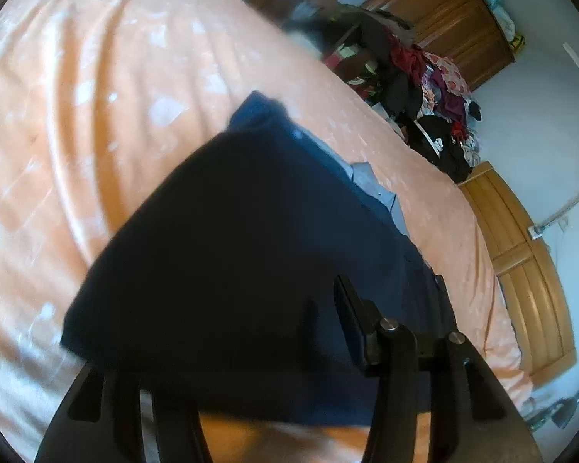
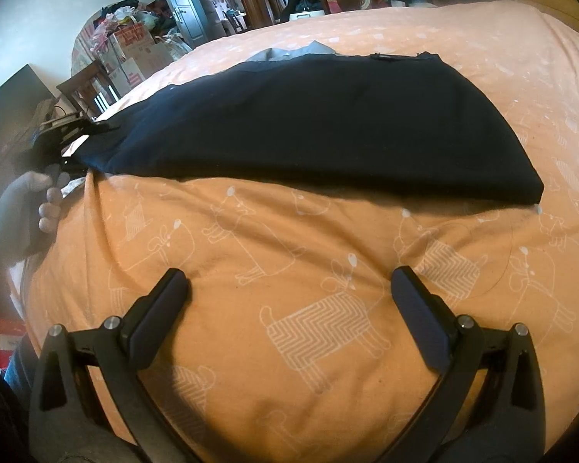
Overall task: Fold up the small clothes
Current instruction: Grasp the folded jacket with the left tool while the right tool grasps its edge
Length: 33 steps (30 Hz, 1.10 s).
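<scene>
In the left wrist view, most of the left gripper (image 1: pixel 320 332) is covered by the navy garment (image 1: pixel 231 250) draped over it; one finger is hidden, so its grip cannot be told. The right gripper (image 2: pixel 289 289) is held spread wide above the orange bedspread (image 2: pixel 289 239), the garment lying flat beyond its fingertips.

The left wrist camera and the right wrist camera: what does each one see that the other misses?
Only the left wrist view shows the wooden wardrobe. Only the right wrist view shows the open right gripper over bare sheet, the cardboard boxes, and a hand holding the left gripper at the garment's end. Both show the dark blue garment on the orange bed sheet.
</scene>
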{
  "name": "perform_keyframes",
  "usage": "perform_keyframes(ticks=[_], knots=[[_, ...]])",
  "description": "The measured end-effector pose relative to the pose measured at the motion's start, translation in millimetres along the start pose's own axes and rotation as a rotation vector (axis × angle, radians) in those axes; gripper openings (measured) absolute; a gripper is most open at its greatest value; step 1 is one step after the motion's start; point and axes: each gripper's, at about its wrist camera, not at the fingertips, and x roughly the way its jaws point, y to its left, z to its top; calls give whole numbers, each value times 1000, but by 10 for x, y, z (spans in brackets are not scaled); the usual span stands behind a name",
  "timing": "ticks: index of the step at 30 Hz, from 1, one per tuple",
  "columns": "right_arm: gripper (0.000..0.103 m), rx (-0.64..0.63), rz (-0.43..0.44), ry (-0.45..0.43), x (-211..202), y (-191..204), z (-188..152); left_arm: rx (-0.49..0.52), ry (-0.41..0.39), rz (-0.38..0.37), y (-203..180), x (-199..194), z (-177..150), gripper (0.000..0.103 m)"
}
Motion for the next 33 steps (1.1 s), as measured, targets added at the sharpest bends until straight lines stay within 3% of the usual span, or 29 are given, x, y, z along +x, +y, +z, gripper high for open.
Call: perform_keyframes(ticks=[3,6,10,14,16,18,20,24,29,33], knots=[[103,0,-1,-2,-6,14,-10,-11,48,32,17,135,37,54],[103,0,-1,-5,-13,22,-15,-14,17,-13,104,88,-28,52],[103,-4,-5,-6,-18,36,-10,-65,-29,-63,288,3,-110,41],[103,-9,-16,9,-26,61,9,-17,-10,-47,101,103,-5,58],[103,-41,-60,48,-56,148,88,-31,-33,-52,87,111,34,58],[96,-58,-57,53,-151,228,188,-58,-50,-49,141,106,29,48],[96,-51,-11,24,-337,346,401,-89,-54,-56,212,104,14,30],[97,-141,10,-18,-358,693,995,-90,-78,-55,230,83,-23,25],[98,-239,74,39,370,1305,1948,-40,-111,-18,129,61,-30,25],[98,-285,151,123,992,1855,2449,-4,-145,-9,47,8,-19,25]])
